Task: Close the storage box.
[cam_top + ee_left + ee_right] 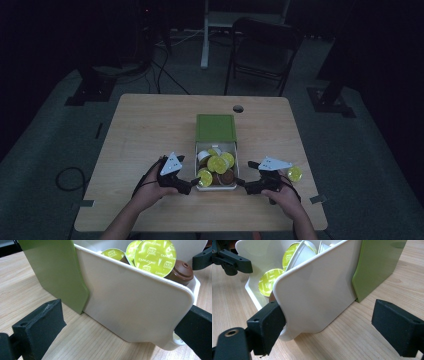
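— Grippers first: where are yours sitting?

— Your left gripper [196,182] is at the near left corner of the white box [236,165], and your right gripper [240,183] is at its near right corner. Both stand spread. In the left gripper view, one jaw touches the box's near corner while the other hangs free over the table [22,285], beside the white wall [130,302]. The right gripper view mirrors that: one jaw against the corner of the white box [317,295], the other apart from it over bare wood.

— And the box itself?

— It lies in the middle of the table [150,130], a little toward your side. Its green lid [215,127] stands at the far end, open. You can see that green panel [57,272] meeting the white wall in the left gripper view.

— What's in it?

— Coffee capsules [218,164] with yellow-green foil tops, piled loosely; a brown one [183,270] sits at the near end. The foil reads "cappuccino" in the left gripper view.

— Anything outside?

— One loose capsule [294,173] lies on the table to the right of your right hand [285,195], well apart from the box.
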`<state>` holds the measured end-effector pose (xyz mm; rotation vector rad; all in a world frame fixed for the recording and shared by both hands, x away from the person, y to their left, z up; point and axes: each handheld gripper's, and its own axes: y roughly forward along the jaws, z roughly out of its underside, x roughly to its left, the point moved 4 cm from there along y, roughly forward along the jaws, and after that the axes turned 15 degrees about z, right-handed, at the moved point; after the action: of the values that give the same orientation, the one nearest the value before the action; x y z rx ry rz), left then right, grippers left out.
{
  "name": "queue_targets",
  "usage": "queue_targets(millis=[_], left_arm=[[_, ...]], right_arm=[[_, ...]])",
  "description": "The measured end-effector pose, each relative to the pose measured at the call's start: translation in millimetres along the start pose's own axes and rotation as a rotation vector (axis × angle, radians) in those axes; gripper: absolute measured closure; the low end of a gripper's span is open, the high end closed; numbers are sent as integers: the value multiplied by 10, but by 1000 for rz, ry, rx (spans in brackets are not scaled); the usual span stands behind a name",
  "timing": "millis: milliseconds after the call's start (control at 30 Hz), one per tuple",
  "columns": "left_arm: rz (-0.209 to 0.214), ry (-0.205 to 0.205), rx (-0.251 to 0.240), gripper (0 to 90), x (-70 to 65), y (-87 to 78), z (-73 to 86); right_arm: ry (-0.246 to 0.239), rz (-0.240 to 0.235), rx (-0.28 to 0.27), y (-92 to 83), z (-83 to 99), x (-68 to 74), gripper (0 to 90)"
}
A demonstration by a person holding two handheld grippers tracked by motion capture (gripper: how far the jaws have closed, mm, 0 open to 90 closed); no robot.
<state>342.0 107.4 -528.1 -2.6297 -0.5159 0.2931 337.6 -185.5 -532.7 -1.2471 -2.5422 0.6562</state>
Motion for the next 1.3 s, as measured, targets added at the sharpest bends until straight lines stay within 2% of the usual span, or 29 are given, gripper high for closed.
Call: queue_targets(millis=[633,800,967,1300], left_arm=[[-7,-8,-2,1,65,14,-22],[-11,2,0,1,73,19,-32],[-12,-2,2,1,98,26,-45],[-14,-17,-6,1,139,38,-51]], right_arm=[[12,10,3,42,-19,-35,117],[9,15,5,50,-38,-44,117],[31,9,7,68,-33,-60,117],[32,21,13,103,-63,-96,112]])
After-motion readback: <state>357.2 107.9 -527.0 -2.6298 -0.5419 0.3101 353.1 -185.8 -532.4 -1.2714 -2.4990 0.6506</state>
